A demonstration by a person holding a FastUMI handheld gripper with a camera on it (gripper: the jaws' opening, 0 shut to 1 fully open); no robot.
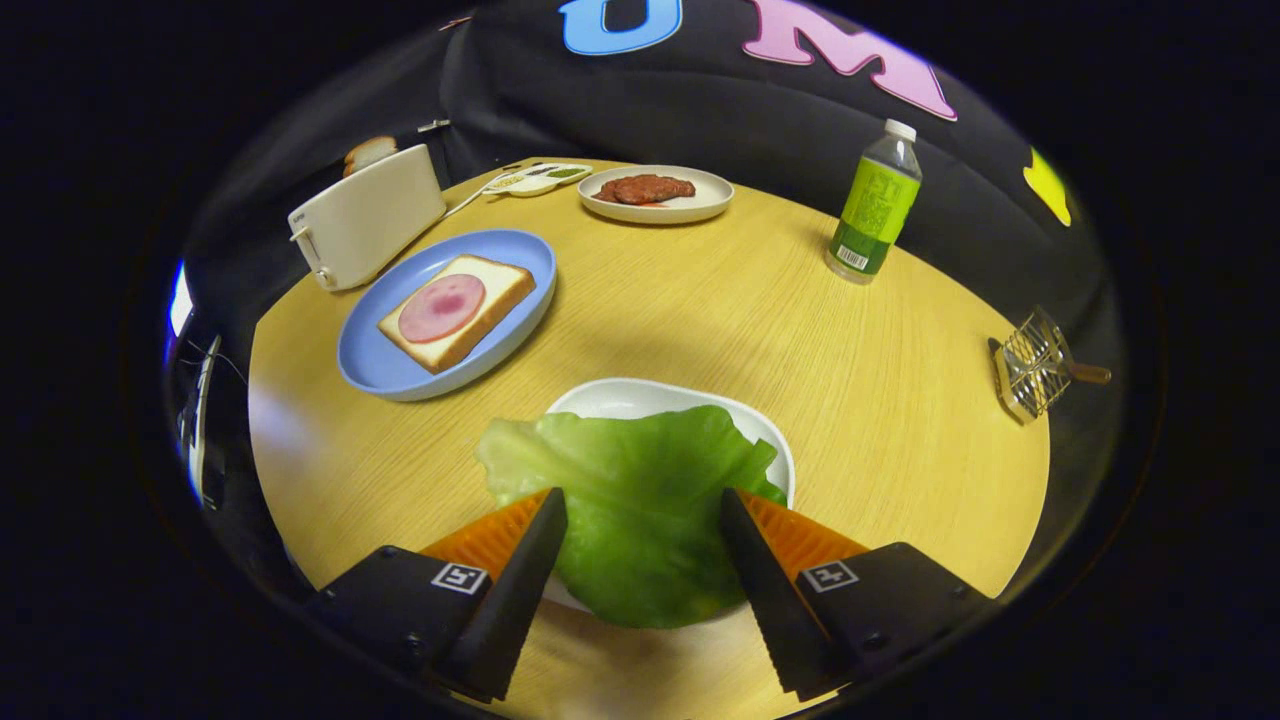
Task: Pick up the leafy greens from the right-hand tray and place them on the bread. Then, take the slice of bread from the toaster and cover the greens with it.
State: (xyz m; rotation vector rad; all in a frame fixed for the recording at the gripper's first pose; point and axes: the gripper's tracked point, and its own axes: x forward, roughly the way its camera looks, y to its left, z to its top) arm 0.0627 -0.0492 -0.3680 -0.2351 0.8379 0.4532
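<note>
Presently we see the tool point(640, 540) tipped downward over a round desk point(700, 300) of pale wood-grain laminate, its two wedge-shaped fingers spread wide. Between them lies the leafy greens point(630, 500), one broad, crinkled, glossy leaf with a ruffled edge. The finger tips overlap the leaf's left and right margins; we cannot tell whether they press on it or merely flank it. The leaf lies in a shallow white tray point(640, 398), whose smooth rim shows just beyond the leaf.

Beyond the fingers and to the left sits a round blue plate point(365, 365), matte and shallow, carrying a square bread slice point(470, 320) with a browned crust and a round pink slice of ham point(441, 308) lying flat on top. Past the plate stands a cream, boxy toaster point(365, 215) with rounded corners; a slice of bread point(369, 152) protrudes from its slot.

Farther ahead, an oval white dish point(690, 205) holds a rough, reddish-brown patty point(645, 188). Left of it is a small divided condiment dish point(535, 180). Ahead to the right stands an upright clear bottle with a green label point(875, 205). Far right, at the desk's edge, lies a wire-mesh utensil with a wooden handle point(1035, 365).
</note>
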